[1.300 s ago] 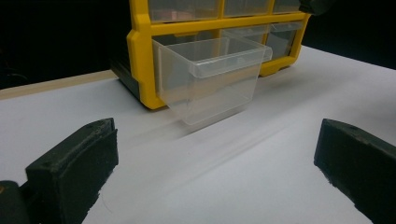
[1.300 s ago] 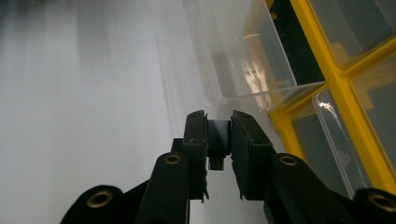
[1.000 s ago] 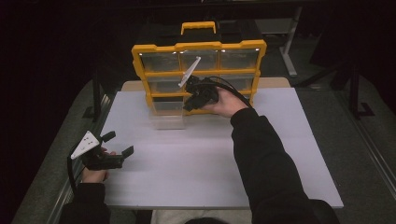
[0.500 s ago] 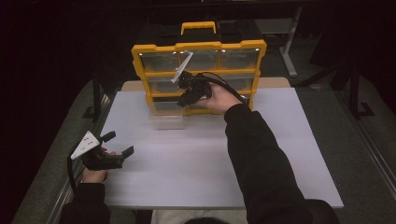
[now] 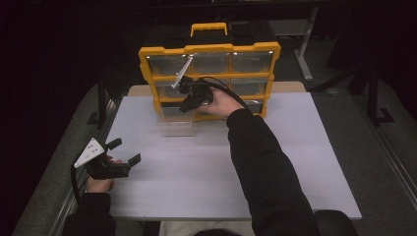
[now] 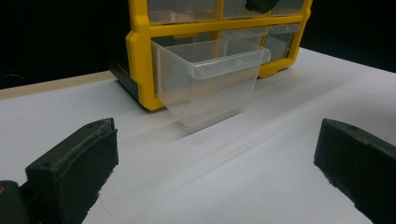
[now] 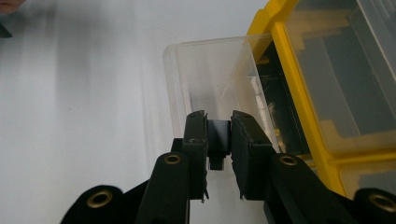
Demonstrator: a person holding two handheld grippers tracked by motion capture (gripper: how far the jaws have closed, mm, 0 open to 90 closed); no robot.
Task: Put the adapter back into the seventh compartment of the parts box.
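Since the earlier frames the right gripper has slid leftward across the yellow organizer at upper centre, and now hangs above the clear drawer pulled out at the cabinet's lower left. Its jaws are clamped on a small dark part, apparently poised to drop it in. Resting at lower left, the left gripper is spread wide and empty, probably just waiting.
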